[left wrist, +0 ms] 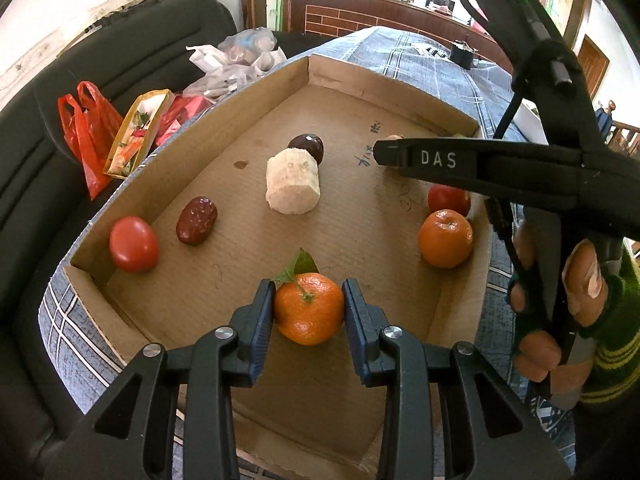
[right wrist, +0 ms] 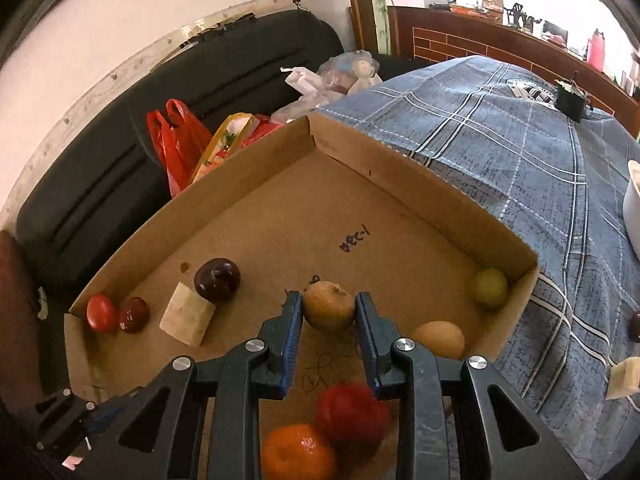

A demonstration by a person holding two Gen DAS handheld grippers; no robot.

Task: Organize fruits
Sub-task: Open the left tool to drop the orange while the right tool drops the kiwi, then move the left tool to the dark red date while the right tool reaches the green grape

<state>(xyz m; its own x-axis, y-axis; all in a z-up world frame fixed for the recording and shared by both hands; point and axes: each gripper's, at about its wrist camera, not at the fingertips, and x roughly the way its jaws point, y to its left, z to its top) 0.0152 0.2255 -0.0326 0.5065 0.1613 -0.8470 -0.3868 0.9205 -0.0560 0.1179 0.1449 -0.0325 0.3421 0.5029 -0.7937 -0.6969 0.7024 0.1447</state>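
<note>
**Clerk:** Item one, nearest the left lens: left gripper (left wrist: 308,312), blue pads flanking a leafy tangerine (left wrist: 309,307). Pads sit against both sides of the fruit; I read it as pinched, stem and leaf facing up and away.

**Checker:** Location of that fruit?

**Clerk:** Inside the cardboard tray (left wrist: 168,184), near its front edge, low over the floor or resting on it; contact underneath cannot be told.

**Checker:** Item two?

**Clerk:** Right gripper (right wrist: 329,312), pads closed on a small brownish-yellow fruit (right wrist: 329,307), mid-tray, above the scribbled ink marks. Below it in that view: a red fruit (right wrist: 352,408) touching a second orange (right wrist: 298,454).

**Checker:** Remaining stock in the tray?

**Clerk:** One tomato (left wrist: 134,244) beside a red date (left wrist: 197,220) at the left wall; a peeled banana piece (left wrist: 293,181) touching a dark plum-like fruit (left wrist: 307,146); a green fruit (right wrist: 490,288) in the far right corner; a tan fruit (right wrist: 439,339) near the right wall.

**Checker:** Handling notes for this step?

**Clerk:** Judgement only. The plain orange lies by the right wall, so the tangerine probably belongs with it. Keep the squeeze light, since the peel is soft; carry level; lower until the fruit rests before easing the pads apart. Both tools work close together over one tray, so one should yield to the other.
</note>
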